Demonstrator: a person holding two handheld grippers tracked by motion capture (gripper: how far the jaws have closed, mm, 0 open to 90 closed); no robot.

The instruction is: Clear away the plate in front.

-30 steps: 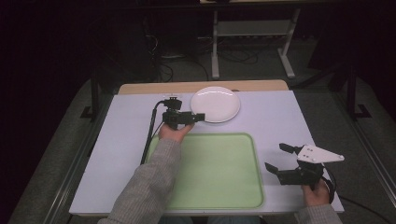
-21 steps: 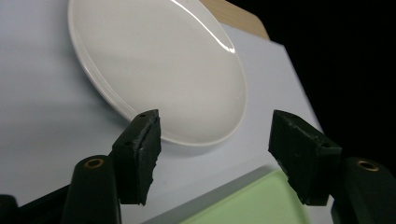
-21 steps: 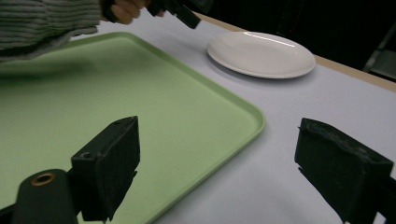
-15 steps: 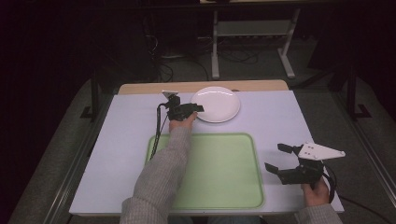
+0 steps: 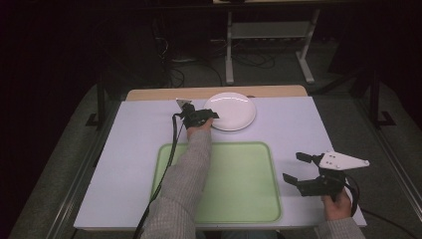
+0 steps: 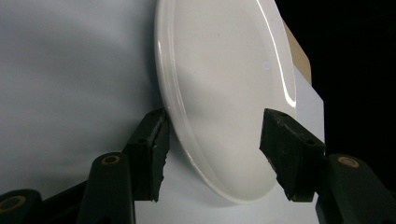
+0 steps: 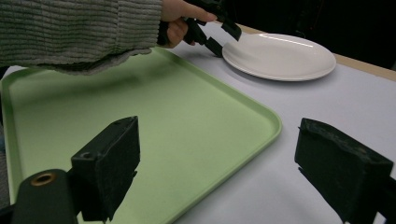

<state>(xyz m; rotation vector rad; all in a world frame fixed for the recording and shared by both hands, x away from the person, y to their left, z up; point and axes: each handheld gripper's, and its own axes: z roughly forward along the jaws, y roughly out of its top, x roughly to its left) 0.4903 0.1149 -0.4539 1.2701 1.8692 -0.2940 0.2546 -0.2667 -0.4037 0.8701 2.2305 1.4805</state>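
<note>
At the table's far edge, the open left tool, jaws closing, straddles the white plate rim; seat deeper before clamping.

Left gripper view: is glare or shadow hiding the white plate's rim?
Left gripper view: round white ceramic plate has a thin glare streak on its far edge, soft shadow near the jaws, near rim sharp. High view: dim surroundings, plate bright.

One plate, one tray, two hand-held grippers, apparently.
</note>
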